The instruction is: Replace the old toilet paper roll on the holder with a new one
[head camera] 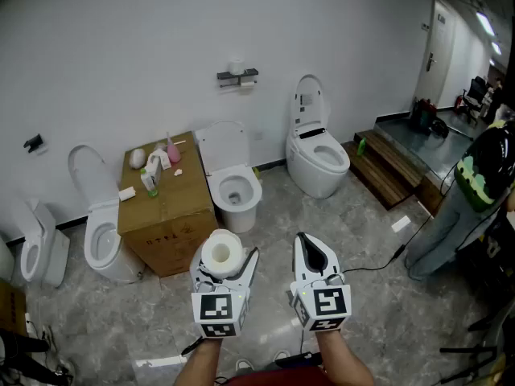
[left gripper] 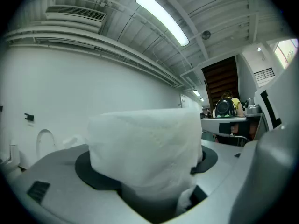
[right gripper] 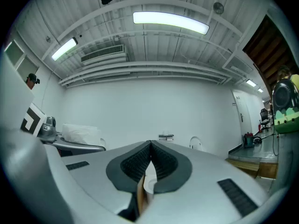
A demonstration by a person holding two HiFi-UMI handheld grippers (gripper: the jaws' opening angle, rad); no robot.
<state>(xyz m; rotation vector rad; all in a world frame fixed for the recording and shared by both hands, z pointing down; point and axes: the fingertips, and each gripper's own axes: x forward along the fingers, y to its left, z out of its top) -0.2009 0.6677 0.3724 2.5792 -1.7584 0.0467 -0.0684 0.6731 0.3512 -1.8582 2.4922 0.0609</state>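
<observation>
A white toilet paper roll (head camera: 221, 252) fills the pale grey left claw (head camera: 227, 253). The white right claw (head camera: 302, 240) shows ribbed black pads (right gripper: 133, 164). Each claw carries a marker cube (head camera: 216, 312) patterned in black-and-white squares. Beyond them, white toilets (head camera: 233, 185) stand against a white wall (head camera: 121, 39) on a grey marbled floor (head camera: 362, 240). A pink bottle (head camera: 172, 149) tops a brown cardboard box (head camera: 165, 211), and a wooden step (head camera: 390, 171) is dark brown.

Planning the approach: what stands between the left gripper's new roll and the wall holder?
In the head view, a white toilet, lid raised, stands between the new roll and the wall holder.
</observation>
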